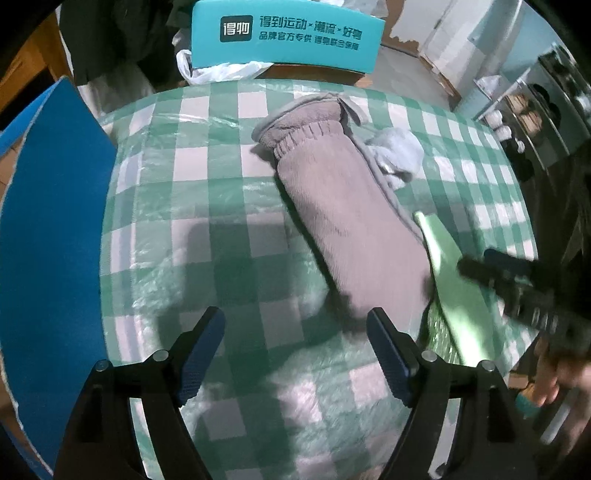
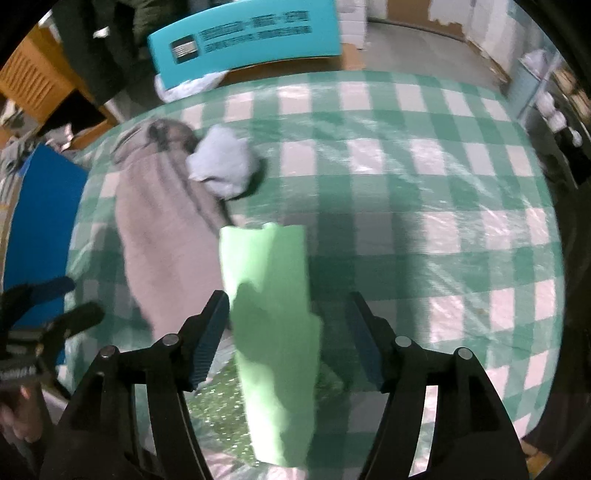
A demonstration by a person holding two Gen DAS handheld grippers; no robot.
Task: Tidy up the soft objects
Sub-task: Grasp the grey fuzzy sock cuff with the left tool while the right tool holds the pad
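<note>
A long brown fleecy garment (image 1: 343, 218) with an elastic cuff lies diagonally on the green-checked table (image 1: 221, 229). A balled pale blue sock (image 1: 399, 151) rests against its far side. My left gripper (image 1: 295, 317) hangs open over the cloth just left of the garment's near end, with nothing between its fingers. A light green folded cloth (image 2: 273, 295) lies lengthwise between my right gripper's (image 2: 288, 299) open jaws. Its left finger (image 2: 210, 332) is close beside the cloth and the right finger stands apart. The brown garment (image 2: 166, 240) and blue sock (image 2: 225, 166) lie to its left.
A teal box (image 1: 288, 33) and a white plastic bag (image 1: 218, 70) stand beyond the table's far edge. A blue panel (image 1: 51, 229) rises along the left side. Shelves with small items (image 1: 517, 110) are at the right. My left gripper (image 2: 83, 295) shows at the right wrist view's left edge.
</note>
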